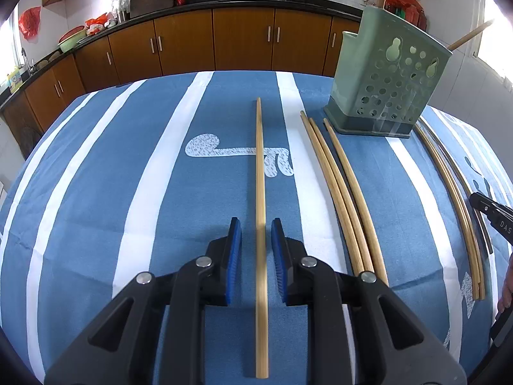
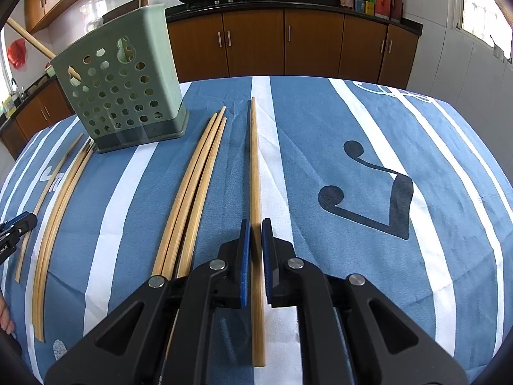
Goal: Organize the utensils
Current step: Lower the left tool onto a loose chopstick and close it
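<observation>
The surface (image 1: 96, 166) under its blue striped cloth carries a green perforated holder (image 2: 121, 86), which already has chopsticks standing in it. More lie loose alongside. The left tongs (image 1: 256, 243) are spread, straddling a single chopstick (image 1: 260, 176) without touching it. The right tongs (image 2: 255, 243) are pinching another chopstick (image 2: 255, 166) lying flat. The step appears to be pickup; next, each stick needs lifting and tipping upright into the holder.
</observation>
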`<control>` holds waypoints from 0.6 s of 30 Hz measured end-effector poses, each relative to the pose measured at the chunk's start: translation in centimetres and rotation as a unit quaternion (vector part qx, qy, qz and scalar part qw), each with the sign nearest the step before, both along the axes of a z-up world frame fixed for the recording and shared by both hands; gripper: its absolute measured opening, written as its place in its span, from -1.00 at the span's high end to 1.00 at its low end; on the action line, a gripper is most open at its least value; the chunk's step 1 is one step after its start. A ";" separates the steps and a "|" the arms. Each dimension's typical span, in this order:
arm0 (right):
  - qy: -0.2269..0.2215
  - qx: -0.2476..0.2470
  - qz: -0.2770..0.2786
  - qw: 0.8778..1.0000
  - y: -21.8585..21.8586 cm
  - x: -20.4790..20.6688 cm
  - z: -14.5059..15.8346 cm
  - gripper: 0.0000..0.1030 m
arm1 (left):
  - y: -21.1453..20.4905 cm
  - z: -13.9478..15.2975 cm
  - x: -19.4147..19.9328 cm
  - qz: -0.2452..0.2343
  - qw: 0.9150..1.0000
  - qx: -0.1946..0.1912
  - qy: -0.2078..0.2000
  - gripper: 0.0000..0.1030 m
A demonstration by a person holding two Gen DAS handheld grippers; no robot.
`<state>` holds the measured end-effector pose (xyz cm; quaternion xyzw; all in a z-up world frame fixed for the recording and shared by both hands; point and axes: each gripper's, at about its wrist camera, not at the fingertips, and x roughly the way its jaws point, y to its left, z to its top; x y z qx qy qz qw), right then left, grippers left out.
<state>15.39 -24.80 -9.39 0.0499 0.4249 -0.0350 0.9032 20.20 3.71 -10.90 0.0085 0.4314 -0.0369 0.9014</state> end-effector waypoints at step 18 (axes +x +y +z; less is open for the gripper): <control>0.000 0.001 0.000 1.000 0.0 0.0 0.0 0.83 | 0.0 0.0 0.0 -0.002 1.000 -0.004 0.000 0.54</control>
